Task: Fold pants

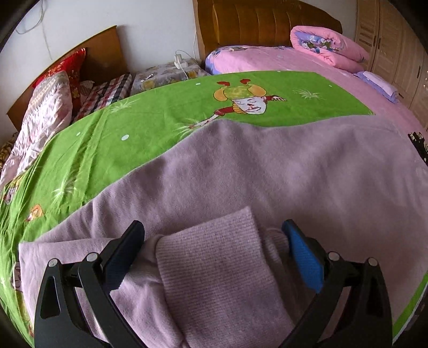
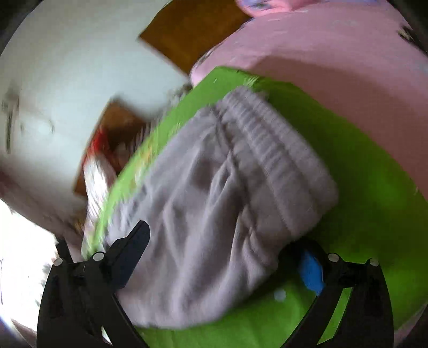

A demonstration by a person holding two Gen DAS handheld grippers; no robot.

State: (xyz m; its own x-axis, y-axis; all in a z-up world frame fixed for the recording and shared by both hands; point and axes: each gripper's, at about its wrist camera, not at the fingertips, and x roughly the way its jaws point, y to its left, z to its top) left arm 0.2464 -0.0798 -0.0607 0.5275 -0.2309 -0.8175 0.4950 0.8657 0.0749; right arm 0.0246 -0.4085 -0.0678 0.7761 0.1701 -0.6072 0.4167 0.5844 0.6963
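Note:
Pale lilac knit pants (image 1: 267, 171) lie spread on a green cartoon sheet (image 1: 149, 120). In the left wrist view a ribbed cuff end (image 1: 211, 257) lies folded over the pants, between the wide-apart fingers of my left gripper (image 1: 214, 241), which is open. In the blurred right wrist view the pants' waist part (image 2: 214, 208) with its ribbed elastic band (image 2: 270, 139) lies bunched between the spread fingers of my right gripper (image 2: 219, 246), which is open. The cloth covers part of the right finger.
The green sheet lies on a pink bed (image 1: 307, 64) with a rolled pink quilt (image 1: 326, 45) and wooden headboard (image 1: 262, 21). A second bed with pillows (image 1: 48, 112) stands at left, a nightstand with a charger (image 1: 171, 72) between them. Wardrobe doors (image 1: 396, 48) stand at right.

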